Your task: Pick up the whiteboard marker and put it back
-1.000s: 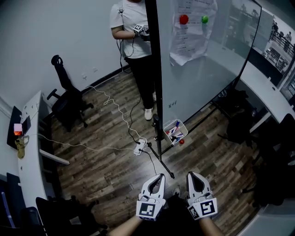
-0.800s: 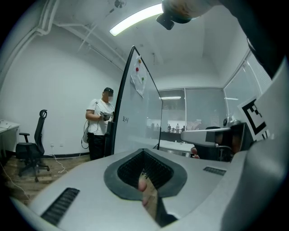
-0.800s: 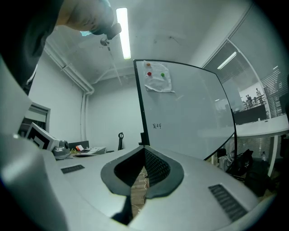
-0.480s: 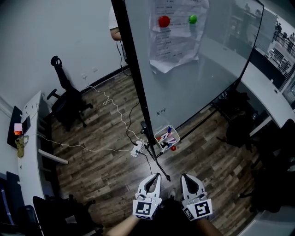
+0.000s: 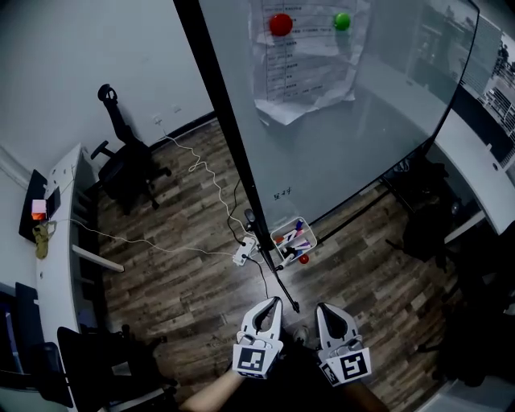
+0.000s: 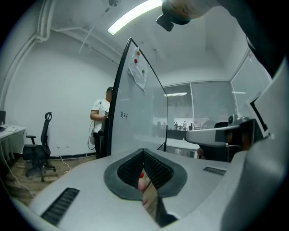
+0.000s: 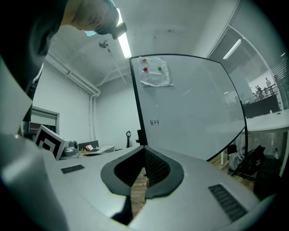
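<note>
Where held low above wooden floor (image 5: 185,282), note left gripper (image 5: 272,304) closed, empty. Locate whiteboard marker (image 5: 296,234) in basket (image 5: 312,236) at whiteboard (image 5: 346,153) foot, well ahead. Note right gripper (image 5: 327,309) closed, empty.

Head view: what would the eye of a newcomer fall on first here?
The large whiteboard fills the upper right, with a paper sheet held near its top by a red magnet and a green magnet. At its foot sits a small white basket holding markers. At the bottom edge, the left gripper and the right gripper point towards it, both closed and empty.
</note>
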A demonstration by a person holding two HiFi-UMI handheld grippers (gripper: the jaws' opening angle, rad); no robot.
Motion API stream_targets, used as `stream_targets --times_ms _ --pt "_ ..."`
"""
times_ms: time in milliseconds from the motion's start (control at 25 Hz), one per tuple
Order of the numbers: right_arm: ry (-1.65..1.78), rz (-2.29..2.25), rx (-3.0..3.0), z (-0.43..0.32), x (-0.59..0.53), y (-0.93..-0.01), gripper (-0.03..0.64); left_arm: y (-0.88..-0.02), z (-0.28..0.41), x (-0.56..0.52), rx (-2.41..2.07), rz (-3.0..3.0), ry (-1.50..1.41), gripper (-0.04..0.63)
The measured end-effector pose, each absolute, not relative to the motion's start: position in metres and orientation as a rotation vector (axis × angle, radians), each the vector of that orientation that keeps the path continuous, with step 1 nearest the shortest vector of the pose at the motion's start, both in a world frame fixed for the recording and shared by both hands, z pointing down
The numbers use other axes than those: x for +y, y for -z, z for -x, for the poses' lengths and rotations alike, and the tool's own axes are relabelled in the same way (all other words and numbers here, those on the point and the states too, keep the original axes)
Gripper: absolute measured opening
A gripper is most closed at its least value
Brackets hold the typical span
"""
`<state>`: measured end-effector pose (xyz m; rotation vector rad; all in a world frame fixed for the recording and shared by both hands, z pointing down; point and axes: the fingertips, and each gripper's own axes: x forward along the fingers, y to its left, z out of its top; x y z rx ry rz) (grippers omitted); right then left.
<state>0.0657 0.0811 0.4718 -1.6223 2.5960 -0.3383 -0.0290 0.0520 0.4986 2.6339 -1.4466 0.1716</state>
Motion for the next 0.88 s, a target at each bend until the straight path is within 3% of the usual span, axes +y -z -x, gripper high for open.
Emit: stream_targets --times_ms 600,880 --pt "0.382 1.622 2.604 -0.058 0.032 -0.471 0.012 -0.543 0.031 0.005 -1.379 -2.578 -0.313 0.014" --pt "0.428 1.661 2.606 -0.057 0.016 -0.483 0.012 -0.557 0.023 -0.013 -1.305 -2.576 -0.308 0.086"
